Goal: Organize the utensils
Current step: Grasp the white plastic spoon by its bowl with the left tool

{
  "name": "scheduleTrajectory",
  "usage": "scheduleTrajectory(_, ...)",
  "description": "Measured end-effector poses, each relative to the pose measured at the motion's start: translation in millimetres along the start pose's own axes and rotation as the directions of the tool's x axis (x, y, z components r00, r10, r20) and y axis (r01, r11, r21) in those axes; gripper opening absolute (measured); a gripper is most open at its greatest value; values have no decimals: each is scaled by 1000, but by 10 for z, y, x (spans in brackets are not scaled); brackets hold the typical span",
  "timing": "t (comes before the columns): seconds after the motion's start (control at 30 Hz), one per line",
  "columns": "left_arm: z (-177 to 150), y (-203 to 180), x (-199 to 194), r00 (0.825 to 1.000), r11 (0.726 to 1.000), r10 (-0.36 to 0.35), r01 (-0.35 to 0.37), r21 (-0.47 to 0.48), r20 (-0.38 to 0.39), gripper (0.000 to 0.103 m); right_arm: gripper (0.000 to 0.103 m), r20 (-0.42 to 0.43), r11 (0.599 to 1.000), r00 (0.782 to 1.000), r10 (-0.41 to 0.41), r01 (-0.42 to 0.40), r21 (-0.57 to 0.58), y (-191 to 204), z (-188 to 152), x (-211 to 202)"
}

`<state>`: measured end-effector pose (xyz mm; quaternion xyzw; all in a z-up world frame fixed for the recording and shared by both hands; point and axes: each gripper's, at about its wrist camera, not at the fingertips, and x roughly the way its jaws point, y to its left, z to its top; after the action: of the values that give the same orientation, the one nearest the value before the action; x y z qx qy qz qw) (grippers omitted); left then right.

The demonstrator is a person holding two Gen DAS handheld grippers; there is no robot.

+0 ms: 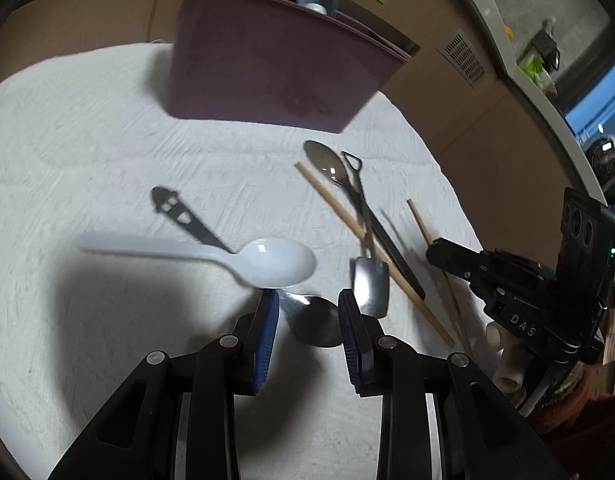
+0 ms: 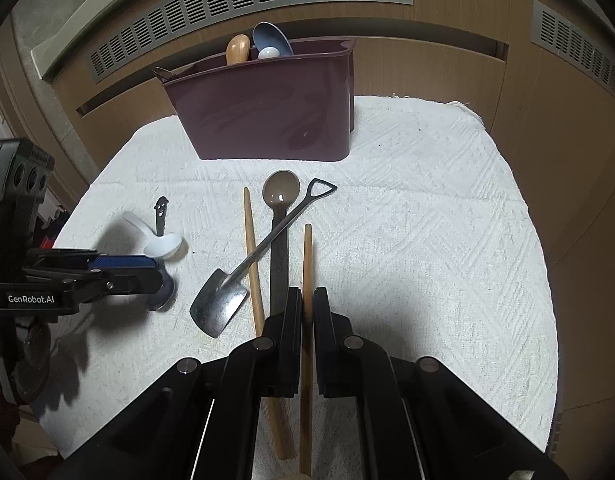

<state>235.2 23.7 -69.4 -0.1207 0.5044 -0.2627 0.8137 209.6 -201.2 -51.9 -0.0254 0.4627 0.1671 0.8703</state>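
The chopstick (image 2: 307, 264) lies on the white cloth (image 2: 427, 240) over the counter, pointing toward the maroon caddy (image 2: 267, 120), and the right gripper (image 2: 307, 312) has its fingers pressed together on it, pinching the wood near the middle of its length. To do this step well, I'd say the lift should go straight up first, so the stick clears the dark flat-handled spoon (image 2: 281, 200) just beside it and the little shovel-shaped spoon (image 2: 227, 300) that lies crosswise over that spoon and over the second chopstick (image 2: 253, 264). Held mid-shaft, it should balance fairly level; the end then wants tipping down before it goes into the caddy, where a wooden handle (image 2: 238, 49) and a blue spoon (image 2: 272, 38) already stand, so a free slot is the better aim. Over on the other side, the left gripper (image 1: 307, 300) has its blue-padded fingers spread, with nothing gripped between them; a dark metal spoon (image 1: 315, 320) lies on the cloth right under the gap, its bowl partly hidden. The white plastic spoon (image 1: 267, 260) sits just beyond the fingertips, resting across a black cut-out handle (image 1: 179, 216). Those three overlap closely, so a careless close could catch two at once; I'd settle on one and take it by the handle rather than the slippery bowl
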Motion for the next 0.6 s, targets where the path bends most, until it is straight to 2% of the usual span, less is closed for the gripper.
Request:
scheduleTrajectory(0.1,-54,-215,-43,1000,994,-10,11,108,-17,31,6,-2,1000,1000,-3,3,5,-46,-19,0)
scheduleTrajectory(0.23,-58,-246,-205,996,980,69,-77,186,47,31,6,-7,1000,1000,-2,2,19,-90,-15,47)
scheduleTrajectory(0.37,117,139,-324,986,987,131,-140,83,100,31,6,-5,1000,1000,9,-9,10,-48,-16,45)
scheduleTrajectory(0.5,323,686,-216,977,979,193,-186,-80,90,30,6,1,1000,1000,10,-10,7,-27,-17,17)
scheduleTrajectory(0.6,330,886,-224,988,982,128,-113,-151,91,30,6,7,1000,1000,3,-3,9,-48,-27,-24)
